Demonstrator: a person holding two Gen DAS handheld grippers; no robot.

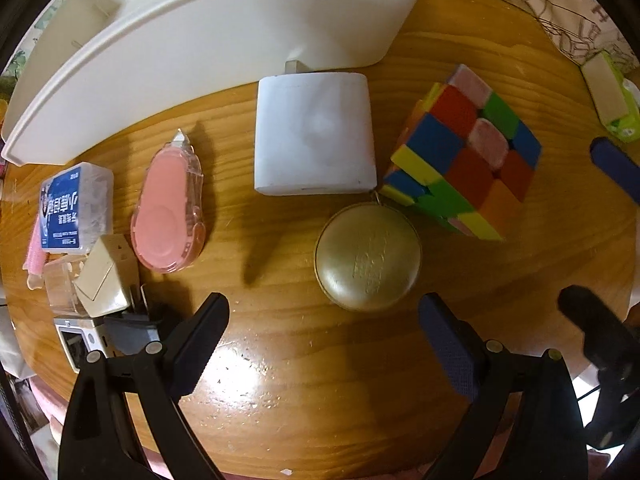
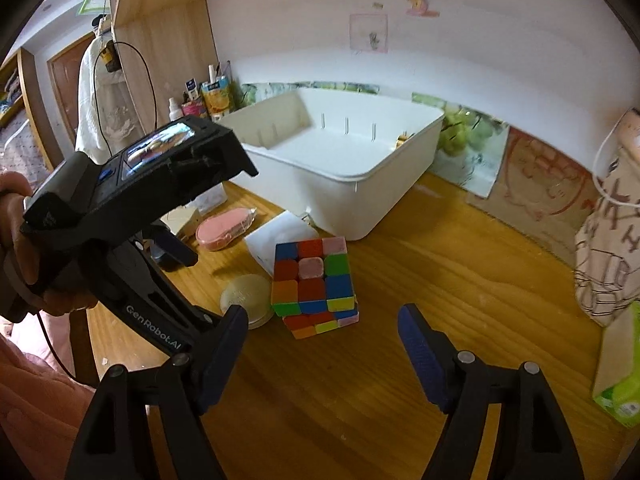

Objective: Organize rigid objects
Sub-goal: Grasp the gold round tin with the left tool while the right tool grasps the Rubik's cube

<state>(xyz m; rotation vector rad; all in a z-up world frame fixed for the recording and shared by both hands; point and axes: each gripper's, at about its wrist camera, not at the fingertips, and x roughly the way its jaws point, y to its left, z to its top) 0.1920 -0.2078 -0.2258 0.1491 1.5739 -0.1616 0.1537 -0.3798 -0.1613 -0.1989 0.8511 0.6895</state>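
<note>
left gripper (image 1: 324, 320) hangs wide open just short of the gold round tin (image 1: 368, 258), white block (image 1: 316, 134) right behind the tin, puzzle cube (image 1: 464, 160) touching its right

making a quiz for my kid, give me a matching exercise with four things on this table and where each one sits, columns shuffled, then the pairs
Column one:
1. gold round tin
2. pink correction tape
3. puzzle cube
4. white storage bin

Column two:
A. at the back of the table, open top
B. nearest the open left gripper, in front of the white flat box
C. right of the white flat box
D. left of the white flat box, beside the blue-labelled clear box

Pairs: 1-B, 2-D, 3-C, 4-A
</note>
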